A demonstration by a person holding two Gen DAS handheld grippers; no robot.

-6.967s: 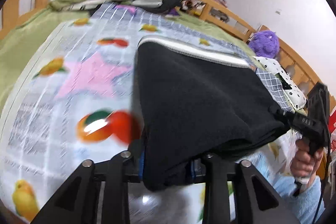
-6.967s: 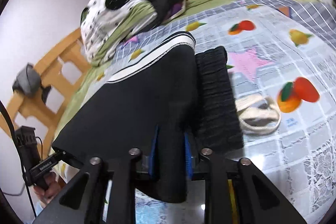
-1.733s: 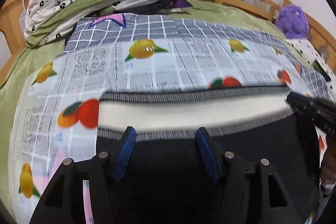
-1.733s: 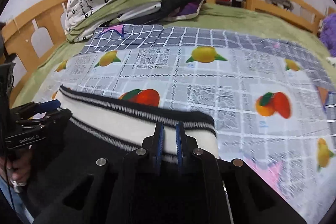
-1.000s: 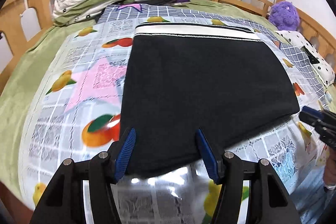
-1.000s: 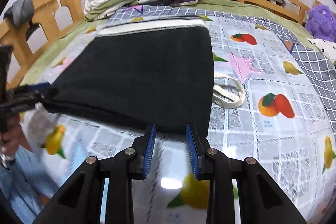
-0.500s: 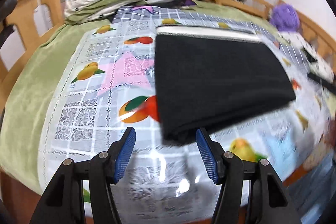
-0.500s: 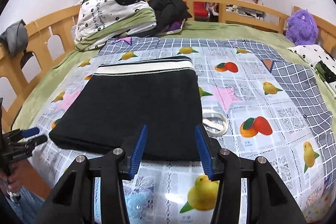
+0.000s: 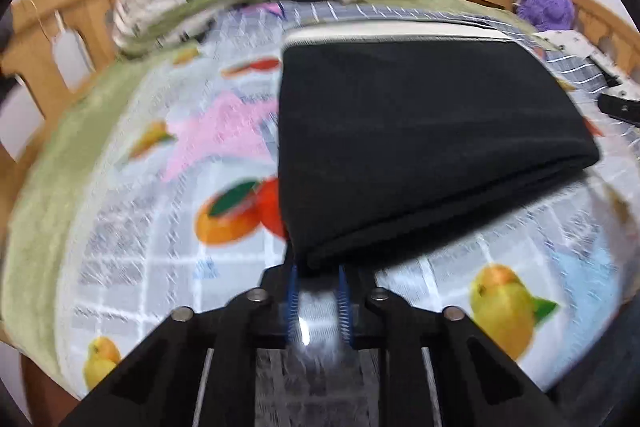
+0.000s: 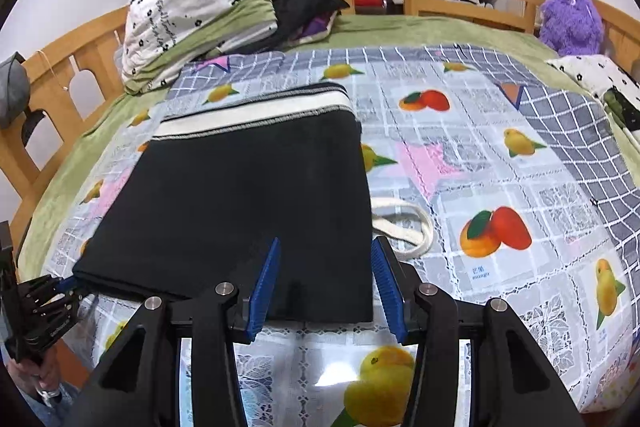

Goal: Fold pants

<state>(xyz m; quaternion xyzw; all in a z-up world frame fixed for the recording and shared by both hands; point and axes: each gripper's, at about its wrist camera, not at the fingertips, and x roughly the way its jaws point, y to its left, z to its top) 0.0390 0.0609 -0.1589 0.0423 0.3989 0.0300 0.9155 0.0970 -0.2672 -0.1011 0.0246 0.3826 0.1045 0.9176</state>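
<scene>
I see the folded black knit pants with a cream, dark-edged waistband point(image 10: 248, 195) lying flat as a broad rectangle on the fruit-print plastic sheet point(image 10: 500, 155) that covers the bed, toward its near left part. Their long axis runs from the near edge of the bed toward the far headboard side, the waistband at the far end and the fold at the near edge. A cream cord loop point(image 10: 408, 223) lies on the sheet just beside their right edge; I cannot tell what it belongs to.

The left wrist view is heavily smeared, so the print and the cloth edges there are hard to read, and the pants' far right corner is cut off by the lens rim. In it my left gripper point(image 9: 318, 291) sits at the pants' near left corner, its blue pads pressed close together; the corner reaches to their tips, but whether cloth is pinched between them I cannot make out.

My right gripper point(image 10: 326, 279) hangs over the near right corner with its blue fingers point(image 10: 266, 279) spread apart, holding nothing.

Beyond lie a rolled white-and-green quilt point(image 10: 192, 15), a dark clothes pile point(image 10: 304, 3) and a purple plush toy point(image 10: 570, 21).
</scene>
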